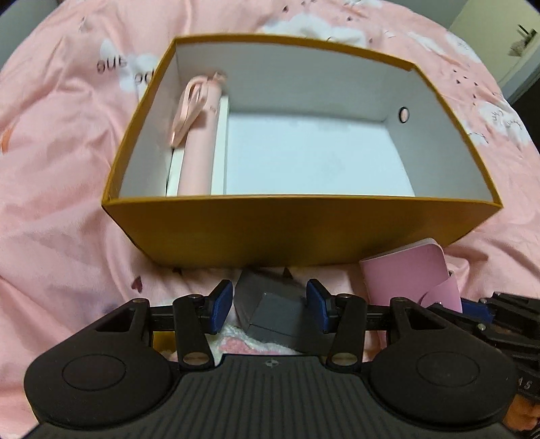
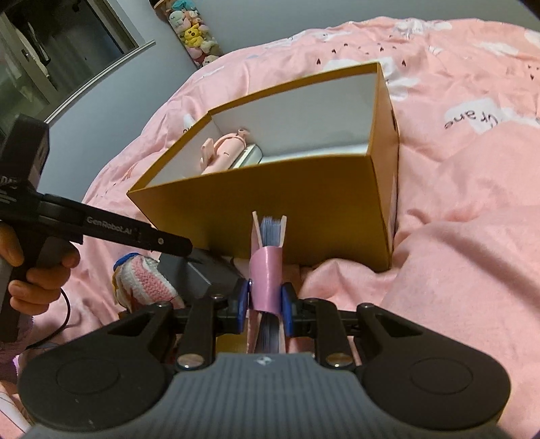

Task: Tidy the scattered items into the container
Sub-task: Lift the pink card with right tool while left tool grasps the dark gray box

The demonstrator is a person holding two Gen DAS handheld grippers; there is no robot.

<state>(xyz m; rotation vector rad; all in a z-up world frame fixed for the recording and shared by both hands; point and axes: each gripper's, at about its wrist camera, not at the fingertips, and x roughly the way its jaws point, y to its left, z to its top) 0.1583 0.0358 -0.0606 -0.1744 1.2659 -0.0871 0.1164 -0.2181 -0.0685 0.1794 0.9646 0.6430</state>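
An open orange box (image 1: 297,229) with white inside stands on a pink bedspread; it also shows in the right wrist view (image 2: 303,216). A pink pouch with a ribbon (image 1: 197,141) lies along its left side. My left gripper (image 1: 270,304) is open, its blue pads either side of a small grey box (image 1: 276,314) on the bed in front of the orange box. My right gripper (image 2: 265,304) is shut on a pink card holder (image 2: 266,270), held upright before the box's near wall. The card holder also shows in the left wrist view (image 1: 411,273).
A pink and white crocheted item (image 2: 145,277) lies beside the grey box (image 2: 202,273). A white insert (image 1: 219,145) sits beside the pouch in the box. The left gripper's body (image 2: 101,229) reaches in from the left. Plush toys (image 2: 195,30) stand far behind.
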